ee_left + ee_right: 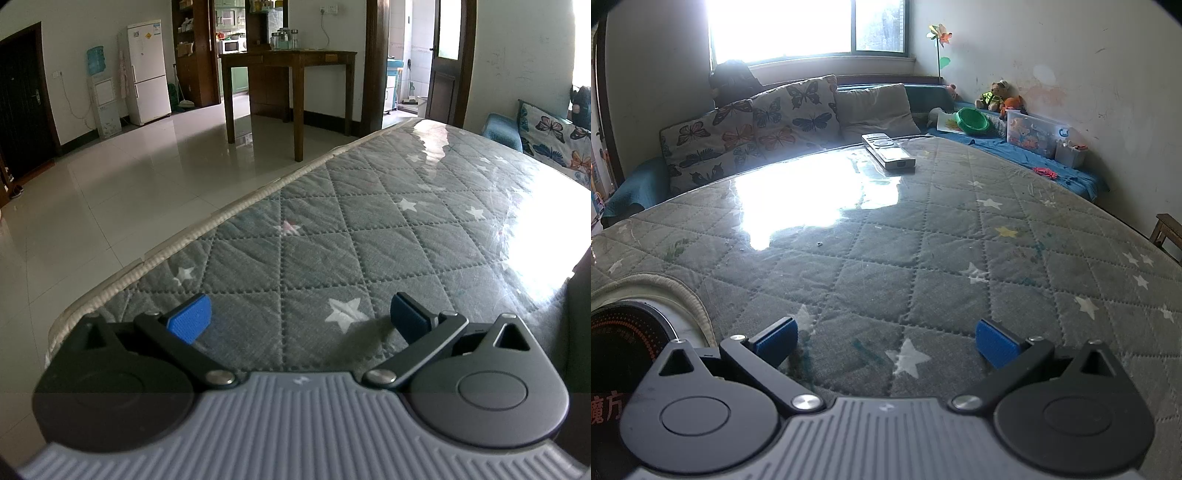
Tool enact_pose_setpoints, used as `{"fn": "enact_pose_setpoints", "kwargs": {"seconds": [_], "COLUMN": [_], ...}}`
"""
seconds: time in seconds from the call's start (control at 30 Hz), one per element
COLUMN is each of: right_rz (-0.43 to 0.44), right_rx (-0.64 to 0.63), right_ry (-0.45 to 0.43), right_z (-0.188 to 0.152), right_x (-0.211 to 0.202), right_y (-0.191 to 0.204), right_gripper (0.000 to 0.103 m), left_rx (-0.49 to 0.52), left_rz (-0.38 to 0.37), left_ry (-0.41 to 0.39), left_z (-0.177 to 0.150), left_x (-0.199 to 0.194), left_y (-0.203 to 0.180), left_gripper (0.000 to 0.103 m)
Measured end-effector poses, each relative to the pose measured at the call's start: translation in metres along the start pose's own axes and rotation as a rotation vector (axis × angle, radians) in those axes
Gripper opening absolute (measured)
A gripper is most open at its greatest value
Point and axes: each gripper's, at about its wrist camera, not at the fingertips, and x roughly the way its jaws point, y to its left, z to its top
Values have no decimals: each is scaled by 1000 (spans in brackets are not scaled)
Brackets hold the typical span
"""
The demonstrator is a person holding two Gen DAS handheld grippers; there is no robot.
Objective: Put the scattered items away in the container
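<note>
Landmark: quilted star-print table cover [923, 258] under glossy film, glaring beneath the window [809, 26].
Sofa side: butterfly cushions [757, 125] leaning just beyond the cover's far edge.
Corner: green bowl [971, 120] and plush toys [997, 96] sitting beyond its far right.
Floor side: wooden table [288, 74] and white refrigerator [147, 74] standing well apart from its left edge.

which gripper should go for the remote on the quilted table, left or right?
Right, probably. The right gripper has open, empty jaws and faces the remote lying across the quilted table. The left gripper, also open, looks along the table's edge toward the room; no remote in its view.
</note>
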Motion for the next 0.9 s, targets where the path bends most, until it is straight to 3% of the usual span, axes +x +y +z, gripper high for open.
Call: {"fn": "enact_pose_setpoints", "kwargs": {"seconds": [0.9], "right_rz": [-2], "right_rx": [2], "right_ry": [0], "right_z": [-1], "right_x": [-2], "right_y": [-2], "right_gripper": [103], "left_rx": [-1], "left_rz": [0], "left_ry": [-2], "left_z": [-1], "left_x": [-4], "left_y": [0], "left_gripper": [103]}}
